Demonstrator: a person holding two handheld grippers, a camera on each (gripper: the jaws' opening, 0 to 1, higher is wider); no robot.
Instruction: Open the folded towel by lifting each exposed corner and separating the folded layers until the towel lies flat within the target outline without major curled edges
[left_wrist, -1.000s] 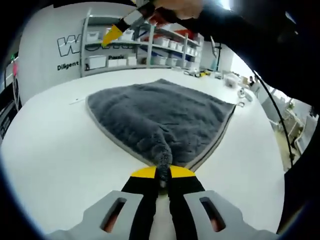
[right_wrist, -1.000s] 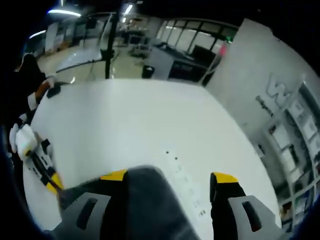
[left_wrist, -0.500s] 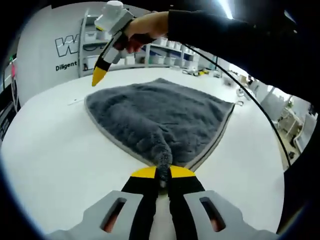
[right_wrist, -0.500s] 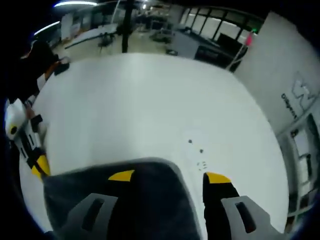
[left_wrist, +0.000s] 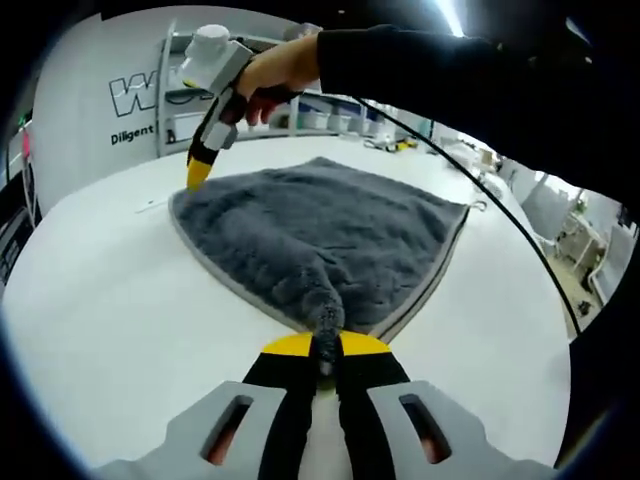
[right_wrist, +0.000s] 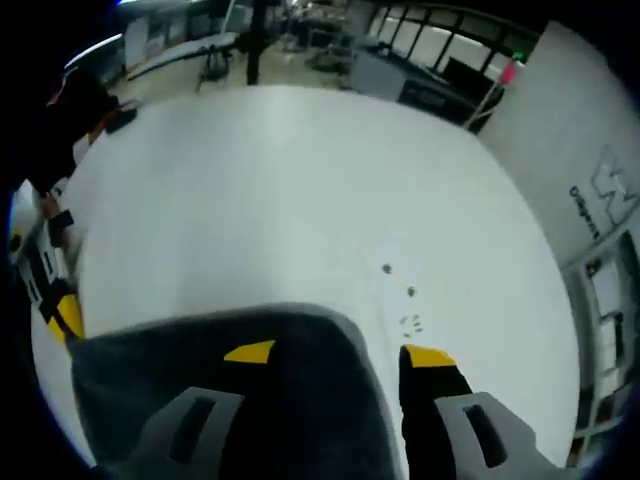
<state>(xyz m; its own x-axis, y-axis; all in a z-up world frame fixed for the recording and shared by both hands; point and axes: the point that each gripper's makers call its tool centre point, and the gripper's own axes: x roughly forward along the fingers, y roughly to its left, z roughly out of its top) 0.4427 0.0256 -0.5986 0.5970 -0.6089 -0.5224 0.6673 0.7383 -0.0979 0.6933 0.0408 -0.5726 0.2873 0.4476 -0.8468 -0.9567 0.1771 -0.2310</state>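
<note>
Grey plush fills the left gripper view: the towel (left_wrist: 320, 240) is spread on a white tabletop (left_wrist: 110, 310), reaching from centre toward 12 o'clock, with a pale hem around it. Its nearest corner, at 6 o'clock, is bunched and clamped between the closed yellow-tipped fingers of the left gripper (left_wrist: 322, 350). At 11 o'clock the right gripper (left_wrist: 200, 170), held in a person's hand, is seen poised with its yellow tip at the far corner of the towel; contact cannot be told.

In the right gripper view, the dark towel corner lies at 6 o'clock with that gripper's fingers (right_wrist: 250, 352) spread apart, one over the cloth and one over bare tabletop beside the hem. The left gripper appears at 9 o'clock.

The step in hand is judged to be taking a second corner. Next, the spread fingers would need lowering around the hem and closing.
</note>
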